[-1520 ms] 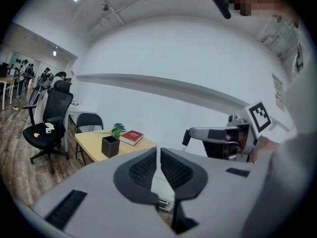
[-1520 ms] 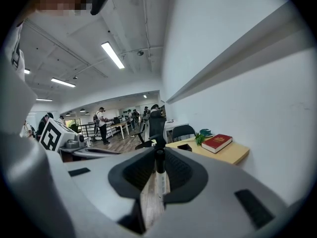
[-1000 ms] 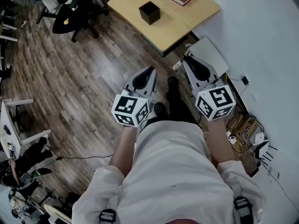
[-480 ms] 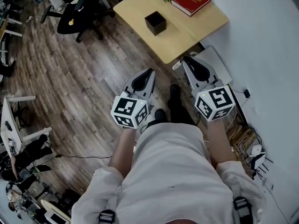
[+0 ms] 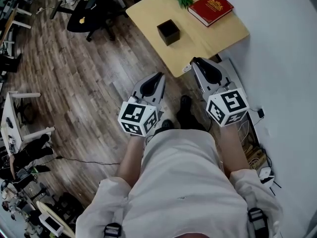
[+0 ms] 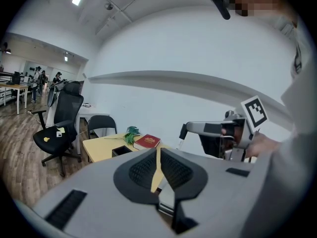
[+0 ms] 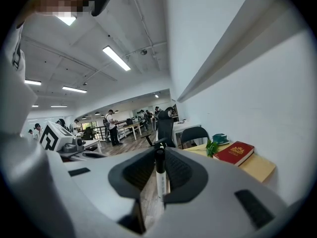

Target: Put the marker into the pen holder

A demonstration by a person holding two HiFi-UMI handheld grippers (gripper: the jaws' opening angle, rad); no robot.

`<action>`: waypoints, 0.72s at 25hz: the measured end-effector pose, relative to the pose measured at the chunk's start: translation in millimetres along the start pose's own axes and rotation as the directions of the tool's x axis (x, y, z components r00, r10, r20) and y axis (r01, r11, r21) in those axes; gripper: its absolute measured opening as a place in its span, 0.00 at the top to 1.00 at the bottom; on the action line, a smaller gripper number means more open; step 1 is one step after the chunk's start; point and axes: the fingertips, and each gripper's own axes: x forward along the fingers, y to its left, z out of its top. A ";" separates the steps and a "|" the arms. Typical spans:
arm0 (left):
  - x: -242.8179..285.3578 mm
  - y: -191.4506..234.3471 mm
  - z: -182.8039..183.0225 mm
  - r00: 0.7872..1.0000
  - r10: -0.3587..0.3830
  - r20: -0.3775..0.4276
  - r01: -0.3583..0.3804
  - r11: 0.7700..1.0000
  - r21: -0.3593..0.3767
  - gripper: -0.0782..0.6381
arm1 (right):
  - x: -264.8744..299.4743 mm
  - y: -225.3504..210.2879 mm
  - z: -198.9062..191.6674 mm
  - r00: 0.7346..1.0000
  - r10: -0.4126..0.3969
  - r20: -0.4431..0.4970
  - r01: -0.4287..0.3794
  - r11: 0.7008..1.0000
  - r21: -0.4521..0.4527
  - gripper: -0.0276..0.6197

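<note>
Carrying the marker (image 7: 159,177) toward the table (image 5: 213,38): clamped lengthwise between the jaws of the right gripper (image 5: 197,63), black cap end forward. Left gripper (image 5: 158,76) closed on nothing, held alongside. Pen holder (image 5: 168,32), a black open box, standing on the tabletop near a red book (image 5: 214,7), well apart from both grippers. Next move, as judged: close the gap, bring the marker above the opening, tilt downward, then release.

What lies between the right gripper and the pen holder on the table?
Nothing: in the head view only bare tabletop separates the right gripper, shut on the marker, from the pen holder.
</note>
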 end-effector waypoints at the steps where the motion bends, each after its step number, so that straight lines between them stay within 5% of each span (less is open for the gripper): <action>1: 5.3 -0.3 2.3 1.000 0.009 0.003 -0.009 1.000 -0.001 0.85 | 2.8 -5.1 1.7 1.000 0.011 -0.001 -0.011 1.000 -0.002 0.86; 18: 75.4 8.6 20.1 0.988 0.150 0.042 -0.148 0.987 -0.059 0.85 | 53.8 -69.1 -2.1 0.982 0.179 -0.060 -0.179 0.984 0.003 0.86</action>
